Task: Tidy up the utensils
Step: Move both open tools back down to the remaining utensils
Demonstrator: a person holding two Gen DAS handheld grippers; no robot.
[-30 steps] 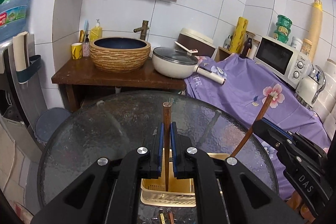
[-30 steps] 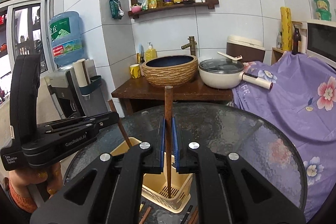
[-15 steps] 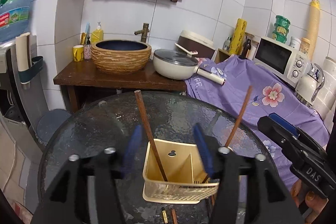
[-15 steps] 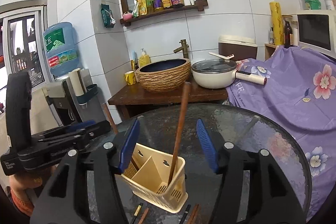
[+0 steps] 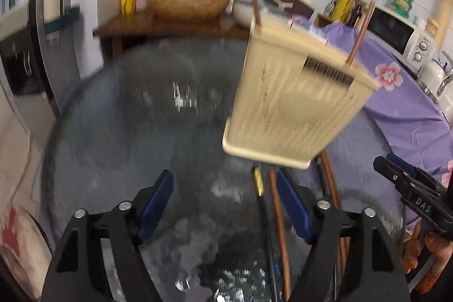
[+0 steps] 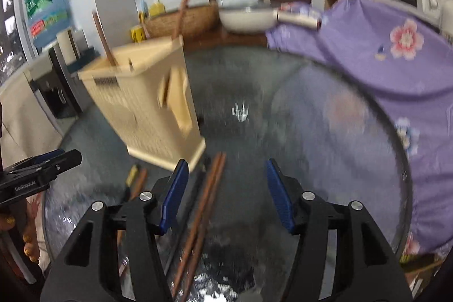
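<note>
Both grippers' fingers, left (image 5: 225, 205) and right (image 6: 226, 194), gape empty over loose chopsticks (image 6: 202, 205), left freshly widened.

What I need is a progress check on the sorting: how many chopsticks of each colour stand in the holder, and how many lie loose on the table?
Standing brown chopsticks in the holder: 2
Loose brown chopsticks on the glass table: 3
Loose black chopsticks, one of them blurred: 2
Total: 7
</note>
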